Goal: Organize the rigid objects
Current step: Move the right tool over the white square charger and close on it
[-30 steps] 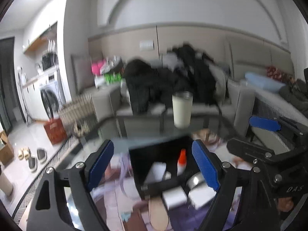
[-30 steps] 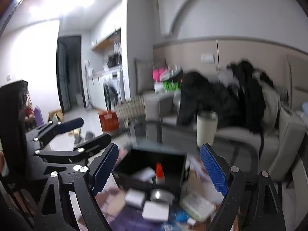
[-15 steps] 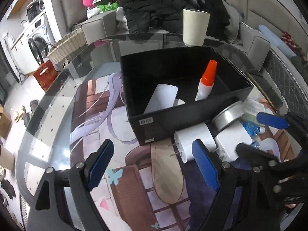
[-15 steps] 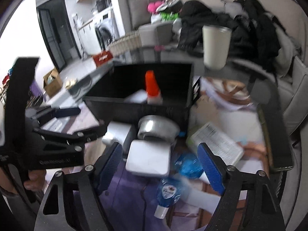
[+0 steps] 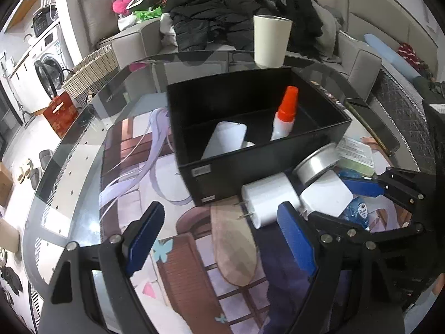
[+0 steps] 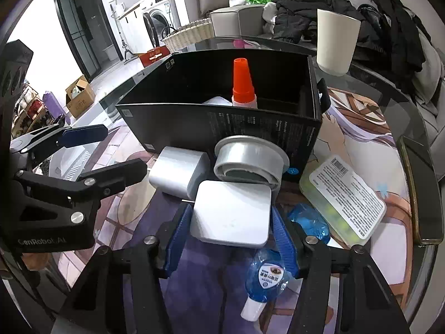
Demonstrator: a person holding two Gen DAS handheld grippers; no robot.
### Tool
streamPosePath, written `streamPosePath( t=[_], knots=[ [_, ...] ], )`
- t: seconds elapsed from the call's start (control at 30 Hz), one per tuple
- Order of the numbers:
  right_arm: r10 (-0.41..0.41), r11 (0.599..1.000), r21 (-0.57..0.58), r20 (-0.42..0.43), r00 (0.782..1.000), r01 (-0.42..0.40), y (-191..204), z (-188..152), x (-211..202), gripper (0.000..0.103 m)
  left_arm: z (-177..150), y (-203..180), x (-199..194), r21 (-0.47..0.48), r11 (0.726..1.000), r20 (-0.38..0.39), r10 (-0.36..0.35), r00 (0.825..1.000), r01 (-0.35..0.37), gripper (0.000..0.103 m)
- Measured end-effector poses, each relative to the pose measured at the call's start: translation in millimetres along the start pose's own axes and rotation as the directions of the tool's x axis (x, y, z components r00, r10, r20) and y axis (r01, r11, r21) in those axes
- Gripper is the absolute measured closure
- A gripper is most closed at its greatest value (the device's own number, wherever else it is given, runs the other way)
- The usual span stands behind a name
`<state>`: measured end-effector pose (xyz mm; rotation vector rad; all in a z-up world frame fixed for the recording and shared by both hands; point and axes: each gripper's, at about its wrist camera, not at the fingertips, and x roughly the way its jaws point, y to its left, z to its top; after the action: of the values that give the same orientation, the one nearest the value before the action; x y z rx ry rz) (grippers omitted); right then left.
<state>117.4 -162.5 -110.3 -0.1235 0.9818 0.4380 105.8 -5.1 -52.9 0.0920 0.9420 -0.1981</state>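
The right tongs (image 6: 232,239) have just been closing around the flat white rounded-square plastic case (image 6: 232,214), which lies on the glass counter (image 5: 83,150) in front of the box. Their blue pads sit at the case's two side edges, seemingly touching but not clearly squeezing yet. To do this grip well, I would centre the pads on the case's flanks, finish closing before lifting, and raise it straight up, since its far edge lies against the tilted round silver metal tin (image 6: 250,161), which could roll or shift. It must then clear the near wall of the open black cardboard box (image 6: 222,125).

The left tongs (image 5: 219,236) hover spread wide over the printed mat, holding nothing, with the white cube-shaped wall charger (image 5: 268,199) just beyond them.

Counted from near to far on the counter: one blue eye-drop bottle (image 6: 264,281), one crumpled blue wrapper (image 6: 308,221), one white case, one charger, one clear labelled box of yellow-green pieces (image 6: 345,200), one tin, one dark phone (image 6: 420,189) at the right edge. Inside the box: one orange-capped white glue bottle (image 5: 285,114) and one flat white slab (image 5: 225,140). Farthest, one cream tumbler (image 5: 271,40).
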Motion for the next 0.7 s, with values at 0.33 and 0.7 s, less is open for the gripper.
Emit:
streamPosePath(
  t=[0.33, 0.7],
  knots=[
    [0.026, 1.000, 0.005, -0.008, 1.000, -0.026, -8, -13, -15, 0.046, 6, -26, 12, 0.049, 0.999, -0.022, -0.008, 1.000, 0.009, 0.021],
    [0.045, 0.999, -0.001, -0.008, 0.999, -0.045, -18, -23, -23, 0.046, 9, -39, 35, 0.072, 0.997, -0.085, -0.005, 0.996, 0.011, 0.042]
  ],
)
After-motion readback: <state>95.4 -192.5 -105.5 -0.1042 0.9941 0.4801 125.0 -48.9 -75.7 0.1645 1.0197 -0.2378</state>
